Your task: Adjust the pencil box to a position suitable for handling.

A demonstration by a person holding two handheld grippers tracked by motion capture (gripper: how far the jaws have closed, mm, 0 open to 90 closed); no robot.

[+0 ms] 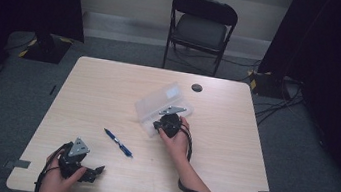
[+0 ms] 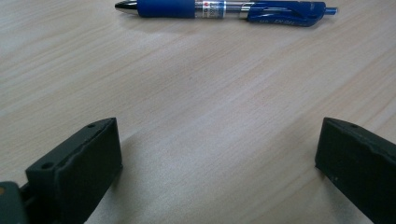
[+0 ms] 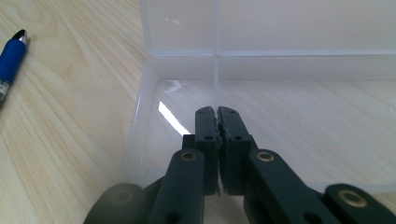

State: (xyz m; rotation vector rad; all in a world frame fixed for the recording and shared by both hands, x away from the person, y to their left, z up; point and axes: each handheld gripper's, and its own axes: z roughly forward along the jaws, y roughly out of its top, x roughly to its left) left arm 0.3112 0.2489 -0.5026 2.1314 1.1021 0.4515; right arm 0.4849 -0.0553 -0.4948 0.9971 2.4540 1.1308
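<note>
We held our right gripper (image 1: 158, 124) closed and empty over the open clear box (image 1: 153, 104) at table centre. Our left gripper (image 1: 95, 172) rested open at seven o'clock, the pen (image 1: 118, 142) just beyond.

the desk (image 1: 108, 92) is showing a pale wood-grain laminate, smooth and softly matt, with fine streaks running along it. the box (image 3: 299, 70) is looking like clear, slightly frosted plastic, smooth and glossy, catching a bright streak of light on its floor. the pen (image 2: 224, 9) is wearing a dark blue matt rubbery grip, a clear shiny plastic middle and a glossy blue clip end, with a metal-looking tip. the right hand-held gripper (image 3: 217, 116) is showing matt black plastic with brass-coloured rivets, its inner pads looking roughly ridged. the left hand-held gripper (image 2: 217, 154) is showing the same dull black, faintly grainy finish.
</note>
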